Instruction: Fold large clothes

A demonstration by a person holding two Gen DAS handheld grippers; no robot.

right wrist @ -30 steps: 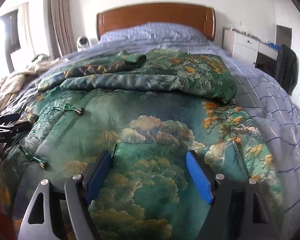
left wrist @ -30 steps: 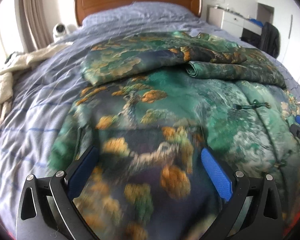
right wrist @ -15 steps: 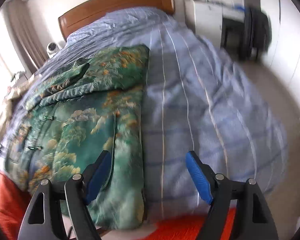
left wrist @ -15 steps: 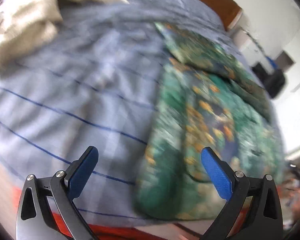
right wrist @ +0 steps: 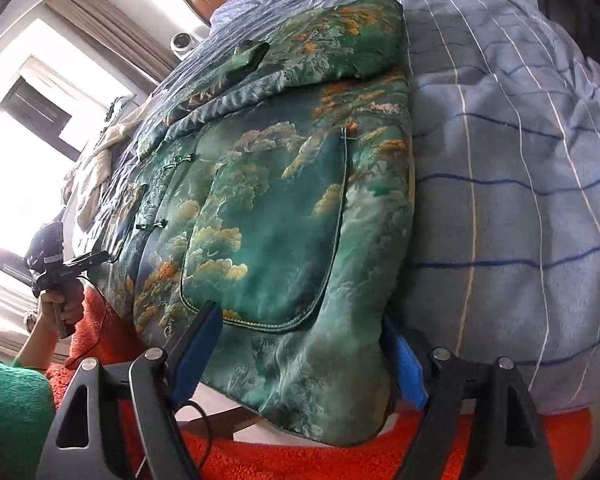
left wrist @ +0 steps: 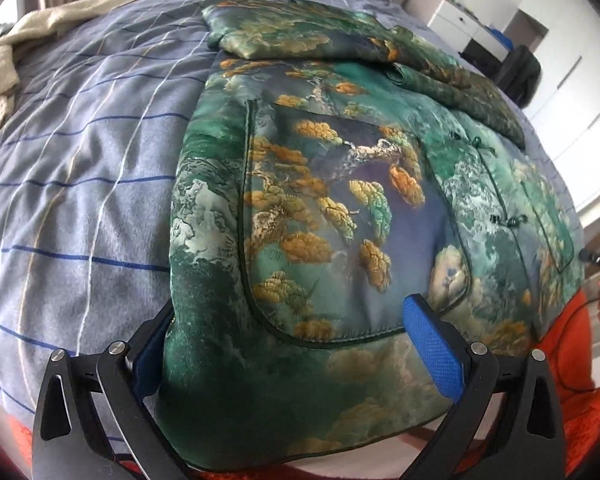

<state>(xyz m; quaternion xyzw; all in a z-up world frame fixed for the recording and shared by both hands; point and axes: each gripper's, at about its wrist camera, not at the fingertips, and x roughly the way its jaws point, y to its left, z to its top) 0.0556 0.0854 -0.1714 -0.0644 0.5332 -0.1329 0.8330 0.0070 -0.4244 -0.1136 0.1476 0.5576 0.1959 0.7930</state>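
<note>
Left hand-held gripper point(left wrist: 292, 344) and right hand-held gripper point(right wrist: 300, 352) gape, straddling jacket point(left wrist: 340, 200) hem corners.

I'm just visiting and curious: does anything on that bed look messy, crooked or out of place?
Mostly tidy. The green patterned jacket lies flat with its sleeves folded across the top, but its hem hangs past the edge of the blue striped bedcover. A cream blanket sits bunched at the far side of the bed. Nothing looks spilled or torn.

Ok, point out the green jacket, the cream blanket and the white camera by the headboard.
green jacket point(left wrist: 340, 216): left wrist view, on its patch pocket.
cream blanket point(left wrist: 4, 68): left wrist view, on its bunched folds.
white camera point(right wrist: 182, 42): right wrist view, on its round lens.
</note>
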